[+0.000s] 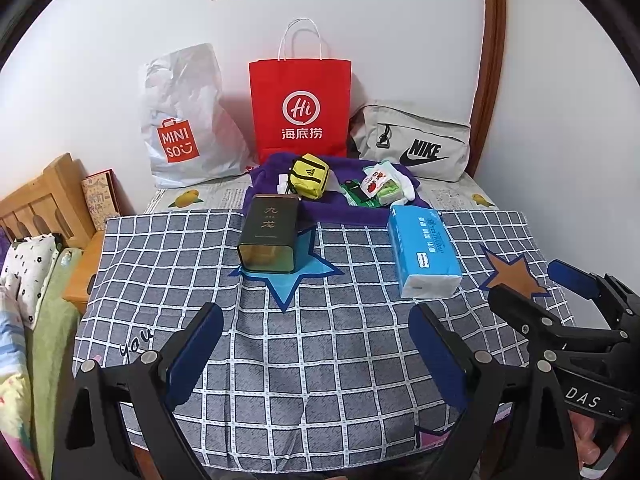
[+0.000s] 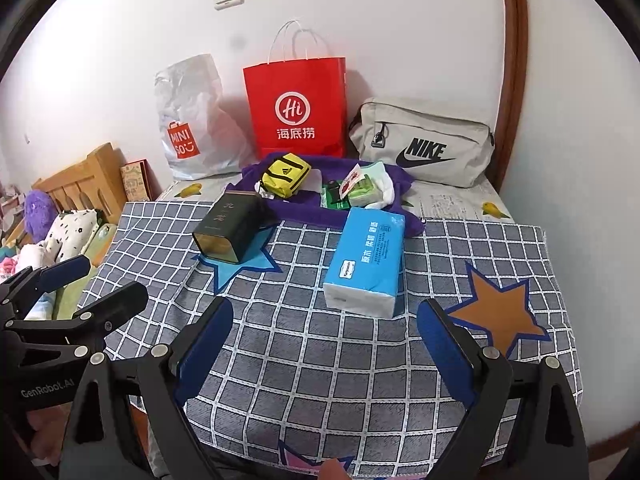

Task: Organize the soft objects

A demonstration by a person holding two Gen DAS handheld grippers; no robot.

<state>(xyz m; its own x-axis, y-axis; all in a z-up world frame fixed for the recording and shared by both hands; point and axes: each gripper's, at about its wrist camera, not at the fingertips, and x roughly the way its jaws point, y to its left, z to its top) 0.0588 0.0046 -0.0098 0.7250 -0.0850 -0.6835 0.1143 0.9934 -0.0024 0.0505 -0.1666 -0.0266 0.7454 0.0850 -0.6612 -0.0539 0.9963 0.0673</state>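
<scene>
A blue tissue pack (image 1: pixel 424 250) (image 2: pixel 366 258) lies on the checked cloth (image 1: pixel 320 360) (image 2: pixel 320 360). Behind it a purple towel (image 1: pixel 348 212) (image 2: pixel 288 210) carries a yellow pouch (image 1: pixel 309 176) (image 2: pixel 286 174) and a small green-and-white packet (image 1: pixel 380 184) (image 2: pixel 360 190). A dark tin (image 1: pixel 269 238) (image 2: pixel 230 230) lies on a blue star. My left gripper (image 1: pixel 316 344) is open and empty over the near cloth. My right gripper (image 2: pixel 326 334) is open and empty, just short of the tissue pack. Each gripper shows at the other view's edge.
Against the back wall stand a white Miniso bag (image 1: pixel 188 124) (image 2: pixel 192 124), a red paper bag (image 1: pixel 300 108) (image 2: pixel 296 106) and a grey Nike bag (image 1: pixel 412 144) (image 2: pixel 424 144). A wooden bed frame (image 1: pixel 44 200) (image 2: pixel 88 180) with bedding lies left.
</scene>
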